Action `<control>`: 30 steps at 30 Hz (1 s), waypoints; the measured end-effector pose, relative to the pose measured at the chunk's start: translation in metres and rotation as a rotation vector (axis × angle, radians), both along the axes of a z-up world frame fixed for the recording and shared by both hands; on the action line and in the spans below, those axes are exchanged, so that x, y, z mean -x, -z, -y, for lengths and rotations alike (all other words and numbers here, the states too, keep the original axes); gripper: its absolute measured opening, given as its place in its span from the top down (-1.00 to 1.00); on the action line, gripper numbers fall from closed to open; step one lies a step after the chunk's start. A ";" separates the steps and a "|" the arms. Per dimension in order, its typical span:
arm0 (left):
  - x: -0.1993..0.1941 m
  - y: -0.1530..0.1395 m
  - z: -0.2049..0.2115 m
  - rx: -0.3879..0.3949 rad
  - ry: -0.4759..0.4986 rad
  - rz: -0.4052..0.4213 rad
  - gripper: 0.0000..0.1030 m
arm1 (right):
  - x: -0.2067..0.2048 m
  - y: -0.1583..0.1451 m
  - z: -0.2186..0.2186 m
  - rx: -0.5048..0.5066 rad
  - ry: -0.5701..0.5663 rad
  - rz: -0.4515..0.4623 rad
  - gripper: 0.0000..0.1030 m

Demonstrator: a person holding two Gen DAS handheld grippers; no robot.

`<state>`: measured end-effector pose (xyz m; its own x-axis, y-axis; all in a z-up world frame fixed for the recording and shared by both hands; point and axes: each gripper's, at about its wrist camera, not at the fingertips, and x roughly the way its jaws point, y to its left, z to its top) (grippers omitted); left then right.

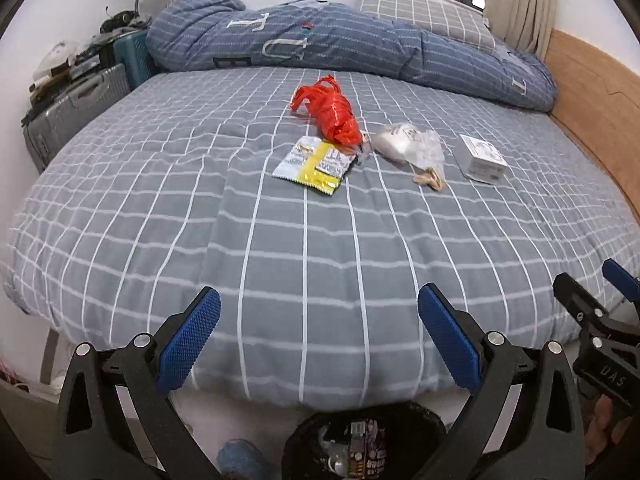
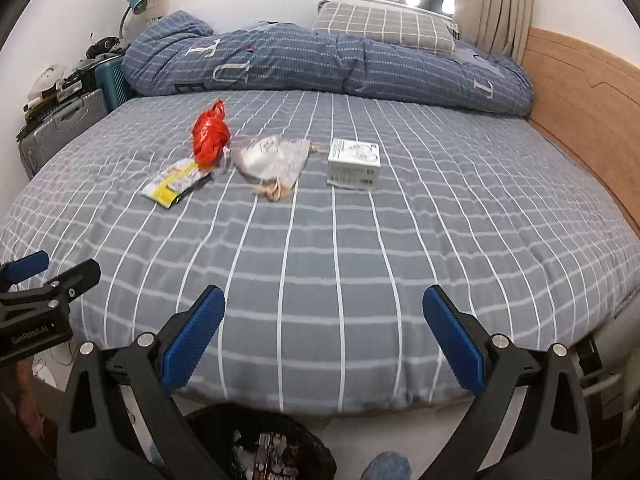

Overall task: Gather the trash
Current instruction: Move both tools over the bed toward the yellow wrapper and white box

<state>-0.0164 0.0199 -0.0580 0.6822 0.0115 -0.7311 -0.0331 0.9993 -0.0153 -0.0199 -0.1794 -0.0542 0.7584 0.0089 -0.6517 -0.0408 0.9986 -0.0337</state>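
Trash lies mid-bed on the grey checked sheet: a crumpled red plastic bag (image 1: 330, 110) (image 2: 210, 136), a flat yellow-and-white wrapper (image 1: 314, 165) (image 2: 176, 183), a clear plastic bag with scraps (image 1: 412, 150) (image 2: 274, 162) and a small white box (image 1: 482, 159) (image 2: 354, 164). A black-lined trash bin (image 1: 364, 442) (image 2: 260, 444) stands on the floor at the bed's near edge, with wrappers inside. My left gripper (image 1: 318, 336) is open and empty above the bed's near edge. My right gripper (image 2: 324, 336) is open and empty beside it, over the same edge.
A rolled blue quilt (image 1: 340, 44) and a checked pillow (image 2: 384, 26) lie at the far side. A wooden headboard (image 2: 580, 108) runs along the right. Suitcases (image 1: 76, 108) with clutter stand at the left of the bed.
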 end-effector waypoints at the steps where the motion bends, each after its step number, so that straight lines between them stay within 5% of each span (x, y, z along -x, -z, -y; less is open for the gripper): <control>1: -0.005 0.001 0.001 -0.006 0.002 0.000 -0.89 | -0.006 0.000 0.000 0.001 0.001 0.001 -0.85; 14: -0.085 0.004 -0.020 0.011 0.003 -0.017 -0.89 | -0.093 0.004 0.012 0.009 0.034 -0.013 -0.85; 30: -0.174 0.032 -0.004 -0.091 0.113 -0.098 -0.89 | -0.188 0.016 0.033 0.032 0.065 -0.050 -0.79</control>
<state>0.1571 0.0238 -0.0898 0.6083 0.0079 -0.7937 0.0827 0.9939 0.0732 0.1683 -0.2125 -0.0699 0.7230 -0.0605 -0.6882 0.0217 0.9977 -0.0649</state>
